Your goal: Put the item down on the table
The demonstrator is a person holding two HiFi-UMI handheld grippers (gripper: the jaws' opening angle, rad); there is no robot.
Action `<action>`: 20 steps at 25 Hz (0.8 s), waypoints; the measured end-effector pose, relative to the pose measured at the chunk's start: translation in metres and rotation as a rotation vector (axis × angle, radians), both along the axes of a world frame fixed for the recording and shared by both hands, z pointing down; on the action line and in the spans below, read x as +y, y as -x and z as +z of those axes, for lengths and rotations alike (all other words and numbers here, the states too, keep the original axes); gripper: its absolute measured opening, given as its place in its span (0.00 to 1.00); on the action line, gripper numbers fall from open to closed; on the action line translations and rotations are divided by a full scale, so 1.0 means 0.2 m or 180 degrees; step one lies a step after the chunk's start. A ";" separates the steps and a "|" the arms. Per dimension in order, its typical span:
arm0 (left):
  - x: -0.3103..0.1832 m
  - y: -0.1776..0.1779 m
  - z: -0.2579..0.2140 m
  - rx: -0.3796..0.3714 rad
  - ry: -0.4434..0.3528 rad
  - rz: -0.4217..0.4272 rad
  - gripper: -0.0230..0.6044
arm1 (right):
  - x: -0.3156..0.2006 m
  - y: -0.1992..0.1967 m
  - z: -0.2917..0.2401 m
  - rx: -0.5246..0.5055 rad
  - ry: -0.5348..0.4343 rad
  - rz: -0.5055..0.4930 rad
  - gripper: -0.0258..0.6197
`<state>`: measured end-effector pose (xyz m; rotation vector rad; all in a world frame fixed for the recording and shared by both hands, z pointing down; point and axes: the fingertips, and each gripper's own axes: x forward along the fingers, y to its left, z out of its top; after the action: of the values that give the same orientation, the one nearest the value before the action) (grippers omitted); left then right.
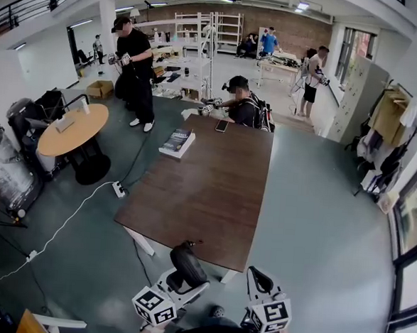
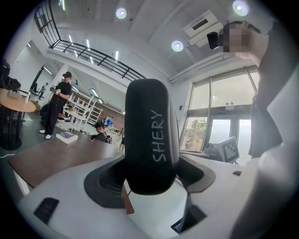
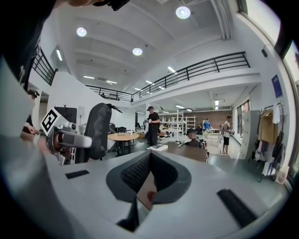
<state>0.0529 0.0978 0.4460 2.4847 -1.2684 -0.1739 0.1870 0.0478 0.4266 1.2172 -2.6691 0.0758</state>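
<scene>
A black oblong item (image 2: 150,135) with grey lettering "SHERY" stands upright between the jaws of my left gripper (image 2: 149,186), which is shut on it. In the head view the black item (image 1: 184,260) hangs just short of the near edge of the long brown table (image 1: 207,190), with the left gripper (image 1: 188,280) below it. My right gripper (image 1: 259,278) hovers beside it to the right, near the table's corner. Its jaws are shut with nothing between them (image 3: 149,179). The right gripper view shows the black item (image 3: 98,130) off to the left.
A book (image 1: 177,141) and a phone (image 1: 221,126) lie at the table's far end, where a person (image 1: 241,109) sits. A round wooden table (image 1: 72,129) stands to the left. A power strip (image 1: 119,189) and its white cable lie on the floor left of the table.
</scene>
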 end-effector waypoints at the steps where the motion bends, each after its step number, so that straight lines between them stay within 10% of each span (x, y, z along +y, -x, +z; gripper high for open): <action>1: -0.02 -0.02 0.00 -0.0007 -0.0015 -0.0004 0.57 | -0.03 -0.02 0.00 -0.0028 0.0026 0.0019 0.02; 20: -0.22 -0.06 0.01 -0.0143 0.0123 -0.0380 0.57 | -0.36 -0.06 0.08 -0.0181 0.0135 -0.0369 0.02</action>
<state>0.0657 0.0534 0.4486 2.3943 -1.4260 -0.1221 0.1989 -0.0250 0.4430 1.0608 -2.7660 0.1504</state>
